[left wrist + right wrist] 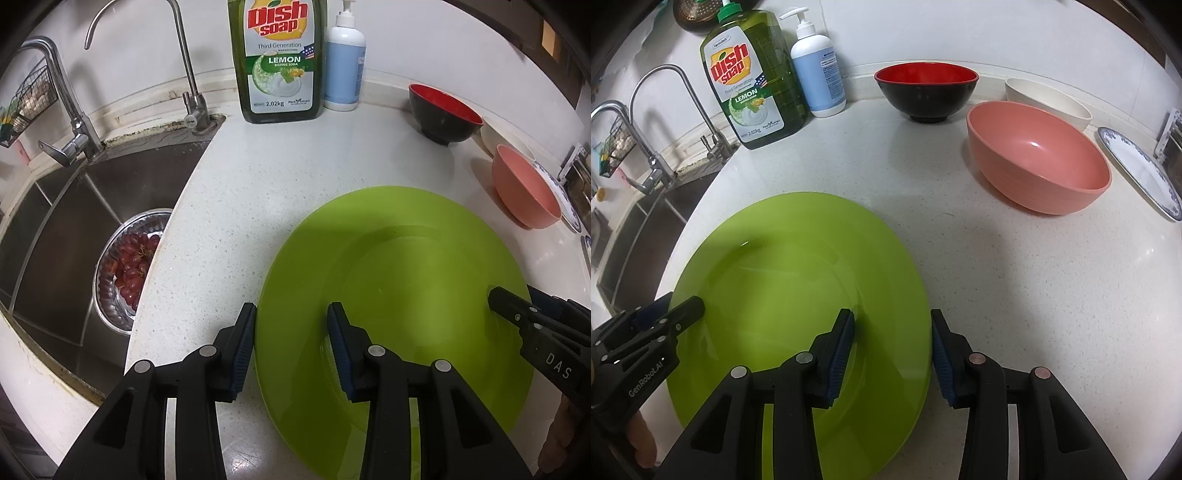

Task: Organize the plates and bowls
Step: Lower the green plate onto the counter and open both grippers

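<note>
Green plate [798, 280] rim sits between open jaws of both left gripper [291, 347] and right gripper [893, 354], unclamped; pink bowl [1038, 162] near; grapes [135, 266] appear only in the left view.

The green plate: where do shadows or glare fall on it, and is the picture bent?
Left wrist view: a soft shadow crosses the green plate; the counter edge bows strongly. Right wrist view: a small bright glint sits on the plate's upper left, another inside the pink bowl; both sharp.

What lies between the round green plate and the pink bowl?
Nothing: in the right wrist view, only bare speckled white countertop separates the round green plate from the pink bowl.
</note>
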